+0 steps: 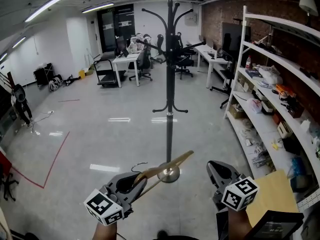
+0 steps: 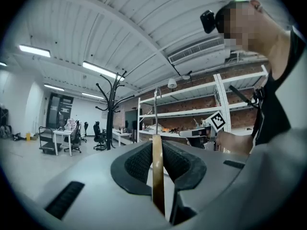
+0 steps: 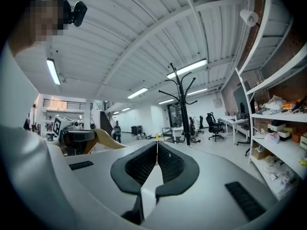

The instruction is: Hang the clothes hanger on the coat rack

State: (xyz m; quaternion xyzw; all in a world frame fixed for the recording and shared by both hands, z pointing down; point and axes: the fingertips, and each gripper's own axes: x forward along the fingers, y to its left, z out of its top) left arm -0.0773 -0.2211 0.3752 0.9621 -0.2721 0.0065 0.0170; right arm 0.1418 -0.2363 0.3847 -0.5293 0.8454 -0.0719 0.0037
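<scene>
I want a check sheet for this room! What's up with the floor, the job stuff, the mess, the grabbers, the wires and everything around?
Surface: shiny grey floor with a red line on it.
Job's things: wooden hanger, not yet hung; black coat rack stands ahead, its hooks bare.
Clutter: shelves at the right, packed with boxes and bags.
Grippers: left gripper shut on the hanger; right gripper shut, holding nothing.
Cables: a thin wire on the floor at far left.
Surroundings: white desks and black chairs at the back, brick wall at the right.
</scene>
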